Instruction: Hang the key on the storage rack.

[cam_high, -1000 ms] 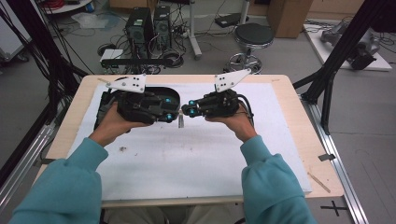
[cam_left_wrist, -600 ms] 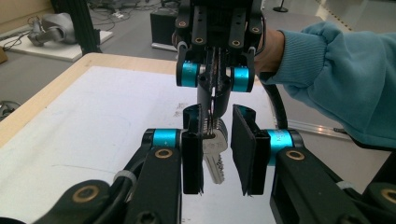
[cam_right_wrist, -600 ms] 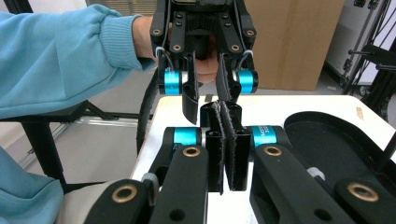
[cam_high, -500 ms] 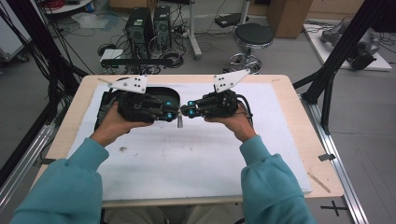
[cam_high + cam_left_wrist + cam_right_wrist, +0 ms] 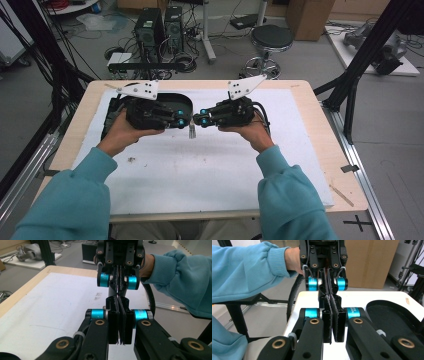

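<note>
Desk (image 5: 310,100): pale wood with a white mat (image 5: 200,175) over most of it. Both my forearms come in from the near edge.
Tray: a black tray (image 5: 180,100) sits at the far left of the mat, just behind my left hand. It is off the line between the tips and blocks nothing.
Left hand-held gripper (image 5: 184,121): it lies level and points right. Its jaws have just been closing and now meet in a thin seam. I see nothing between the pads.
Right hand-held gripper (image 5: 197,120): it lies level and points left, jaws pressed together, nose to nose with the left one.
Peg (image 5: 191,131): a small grey peg at mid-desk, right where the two tips meet. Its long axis is upright and its lower end points at the mat.
Key relation: the peg lies straight ahead of both tips and a little below them, equally near each hand. In the left gripper view it shows just beside the seam (image 5: 110,291), so I cannot tell whether either pair of pads pinches it.
Clutter: a dark crumb (image 5: 132,160) on the mat near my left sleeve, well apart from the peg.
</note>
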Action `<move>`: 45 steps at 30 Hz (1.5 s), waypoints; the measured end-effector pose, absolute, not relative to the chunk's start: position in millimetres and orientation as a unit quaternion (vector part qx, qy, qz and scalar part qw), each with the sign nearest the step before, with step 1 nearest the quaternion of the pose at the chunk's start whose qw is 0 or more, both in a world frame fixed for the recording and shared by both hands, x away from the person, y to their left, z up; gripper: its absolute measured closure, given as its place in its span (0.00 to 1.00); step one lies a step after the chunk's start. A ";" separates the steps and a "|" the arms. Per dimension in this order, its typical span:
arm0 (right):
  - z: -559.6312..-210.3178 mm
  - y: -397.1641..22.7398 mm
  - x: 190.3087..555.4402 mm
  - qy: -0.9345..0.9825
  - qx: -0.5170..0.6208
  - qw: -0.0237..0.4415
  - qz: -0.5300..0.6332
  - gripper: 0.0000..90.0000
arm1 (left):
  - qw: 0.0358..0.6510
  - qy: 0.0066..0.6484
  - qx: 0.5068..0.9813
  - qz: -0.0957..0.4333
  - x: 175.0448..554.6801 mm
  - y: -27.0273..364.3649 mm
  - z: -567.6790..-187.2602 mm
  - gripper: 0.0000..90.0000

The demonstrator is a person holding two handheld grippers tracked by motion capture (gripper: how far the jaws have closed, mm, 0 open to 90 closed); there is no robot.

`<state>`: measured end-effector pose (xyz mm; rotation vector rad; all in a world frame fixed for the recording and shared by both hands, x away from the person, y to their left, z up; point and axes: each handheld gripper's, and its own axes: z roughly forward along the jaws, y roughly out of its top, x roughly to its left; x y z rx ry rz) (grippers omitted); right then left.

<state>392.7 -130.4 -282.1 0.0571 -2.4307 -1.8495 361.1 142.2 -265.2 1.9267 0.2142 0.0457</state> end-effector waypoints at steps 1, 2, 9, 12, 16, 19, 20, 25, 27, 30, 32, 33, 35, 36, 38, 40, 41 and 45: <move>-282.1 -130.2 392.6 -0.795 0.019 0.043 -0.605 0.99 | 0.566 0.092 0.819 0.017 361.1 142.2 -265.3 0.97; -282.1 -130.1 392.8 -0.795 0.020 0.043 -0.605 0.99 | 0.566 0.092 0.819 0.018 360.9 142.1 -265.2 0.97; -282.8 -129.3 392.8 -0.795 0.022 0.046 -0.604 0.99 | 0.562 0.094 0.822 0.015 360.2 142.6 -264.9 0.98; -283.0 -128.9 392.2 -0.794 0.021 0.049 -0.605 0.98 | 0.564 0.093 0.820 0.012 359.7 143.1 -264.9 0.98; -283.0 -128.9 392.0 -0.793 0.022 0.052 -0.607 0.98 | 0.561 0.090 0.823 0.016 359.1 143.7 -264.3 0.98; -284.0 -127.9 392.0 -0.794 0.024 0.050 -0.605 0.98 | 0.559 0.090 0.824 0.019 358.1 143.1 -264.3 0.98; -284.0 -128.1 392.3 -0.794 0.025 0.051 -0.605 0.98 | 0.559 0.089 0.824 0.020 358.1 143.4 -263.9 0.98; -284.5 -128.0 391.1 -0.773 -0.014 0.038 -0.633 0.44 | 0.550 0.100 0.828 0.040 359.3 143.8 -264.8 0.98; -285.0 -127.9 390.5 -0.776 -0.044 0.006 -0.629 0.20 | 0.555 0.108 0.824 0.043 359.4 145.1 -264.4 0.98; -287.2 -131.7 388.9 -0.788 -0.089 -0.034 -0.608 0.01 | 0.556 0.115 0.821 0.055 360.4 149.9 -261.8 0.98; -290.5 -141.1 387.4 -0.784 -0.104 -0.040 -0.611 0.01 | 0.550 0.121 0.824 0.067 362.8 154.4 -258.1 0.98; -292.0 -146.1 385.7 -0.780 -0.111 -0.044 -0.615 0.01 | 0.548 0.123 0.824 0.070 363.9 155.7 -256.3 0.98; -295.4 -157.4 381.7 -0.772 -0.130 -0.056 -0.620 0.01 | 0.542 0.128 0.827 0.080 367.4 160.2 -249.1 0.98; -297.4 -164.0 379.2 -0.769 -0.139 -0.064 -0.621 0.01 | 0.539 0.129 0.828 0.087 369.6 162.6 -245.3 0.98; -302.7 -178.6 373.6 -0.763 -0.159 -0.091 -0.619 0.01 | 0.533 0.137 0.830 0.094 374.1 167.2 -238.6 0.98; -309.3 -193.3 368.5 -0.755 -0.179 -0.108 -0.621 0.01 | 0.523 0.145 0.833 0.106 381.4 174.3 -231.0 0.98; -314.9 -204.3 364.6 -0.749 -0.195 -0.121 -0.622 0.01 | 0.522 0.148 0.833 0.113 383.6 176.6 -229.1 0.98; -334.7 -237.3 351.5 -0.725 -0.245 -0.160 -0.623 0.01 | 0.497 0.169 0.841 0.131 399.1 186.9 -219.9 0.98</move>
